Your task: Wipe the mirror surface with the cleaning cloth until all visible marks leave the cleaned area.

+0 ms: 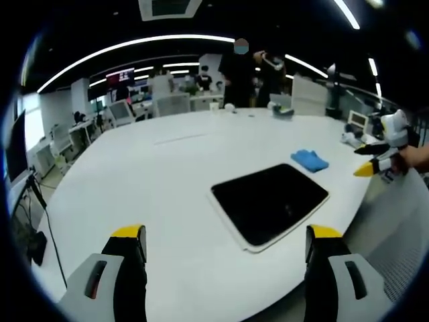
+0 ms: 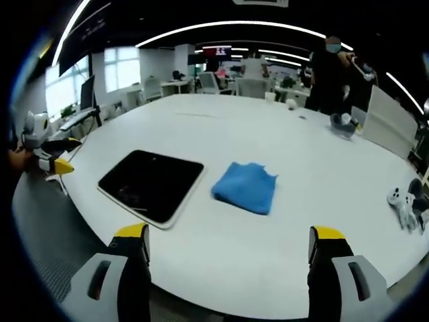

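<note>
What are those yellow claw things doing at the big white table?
A person holds a claw in each hand, about to clean a mirror. The left claw and the right claw are both open and empty, hovering at the edge of the white table. The dark mirror lies flat, and the blue cloth sits beside it, untouched. No wiping has started yet.

Two low views from opposite table (image 1: 167, 174) edges, sharing mirror (image 1: 270, 201) and cloth (image 2: 245, 186).
</note>
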A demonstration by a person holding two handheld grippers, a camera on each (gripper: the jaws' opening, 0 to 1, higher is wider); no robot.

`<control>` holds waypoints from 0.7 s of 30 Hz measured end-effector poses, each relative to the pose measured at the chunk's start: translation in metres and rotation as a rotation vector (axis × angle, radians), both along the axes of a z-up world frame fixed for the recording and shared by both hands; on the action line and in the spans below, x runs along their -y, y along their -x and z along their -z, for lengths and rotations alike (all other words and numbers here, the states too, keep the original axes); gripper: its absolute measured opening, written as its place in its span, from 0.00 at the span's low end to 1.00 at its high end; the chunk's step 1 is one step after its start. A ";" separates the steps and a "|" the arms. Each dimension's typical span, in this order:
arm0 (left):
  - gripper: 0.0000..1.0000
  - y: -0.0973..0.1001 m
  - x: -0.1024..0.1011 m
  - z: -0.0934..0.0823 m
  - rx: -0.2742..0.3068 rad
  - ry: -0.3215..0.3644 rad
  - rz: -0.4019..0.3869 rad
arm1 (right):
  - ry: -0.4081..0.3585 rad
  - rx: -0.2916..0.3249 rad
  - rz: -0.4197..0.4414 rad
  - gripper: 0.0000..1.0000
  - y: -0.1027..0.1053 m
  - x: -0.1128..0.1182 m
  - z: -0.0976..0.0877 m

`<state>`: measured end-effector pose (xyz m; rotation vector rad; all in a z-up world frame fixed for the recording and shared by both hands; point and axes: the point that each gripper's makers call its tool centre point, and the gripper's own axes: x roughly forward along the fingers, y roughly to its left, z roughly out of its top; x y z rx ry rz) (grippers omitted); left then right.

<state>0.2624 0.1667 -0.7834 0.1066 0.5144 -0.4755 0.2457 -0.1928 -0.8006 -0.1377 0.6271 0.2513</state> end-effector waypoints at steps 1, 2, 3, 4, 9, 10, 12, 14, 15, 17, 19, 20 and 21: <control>0.99 0.000 0.000 0.000 0.002 0.002 -0.004 | 0.003 -0.001 -0.001 0.98 0.000 0.000 0.000; 0.99 0.000 -0.001 -0.001 0.003 0.004 -0.006 | 0.005 -0.001 -0.003 0.98 0.000 0.000 0.000; 0.99 0.000 -0.001 -0.001 0.003 0.005 -0.007 | 0.006 -0.004 -0.005 0.98 0.000 0.000 0.001; 0.99 -0.001 -0.001 -0.001 0.004 0.006 -0.008 | 0.008 -0.005 -0.007 0.98 0.000 -0.001 0.001; 0.99 -0.001 -0.002 -0.001 0.007 0.008 -0.011 | 0.014 -0.006 -0.012 0.97 0.001 -0.002 0.001; 0.99 -0.001 -0.002 -0.002 0.008 0.009 -0.012 | 0.014 -0.005 -0.013 0.97 0.001 -0.002 0.000; 0.99 -0.001 -0.002 -0.002 0.007 0.011 -0.012 | 0.015 -0.008 -0.014 0.97 0.001 -0.002 0.001; 0.99 -0.001 -0.002 -0.002 0.008 0.010 -0.011 | 0.016 -0.008 -0.015 0.97 0.001 -0.002 0.001; 0.99 -0.001 -0.002 -0.002 0.007 0.010 -0.010 | 0.015 -0.007 -0.016 0.97 0.001 -0.003 0.000; 0.99 -0.001 -0.001 -0.001 0.006 0.011 -0.008 | 0.016 -0.010 -0.016 0.97 0.002 -0.003 0.001; 0.99 -0.001 -0.001 -0.001 0.006 0.009 -0.006 | 0.017 -0.010 -0.017 0.97 0.002 -0.003 0.001; 0.99 -0.001 -0.001 -0.001 0.005 0.009 -0.005 | 0.018 -0.011 -0.018 0.97 0.002 -0.003 0.001; 0.99 0.000 -0.001 -0.001 0.005 0.009 -0.005 | 0.019 -0.011 -0.019 0.97 0.002 -0.003 0.001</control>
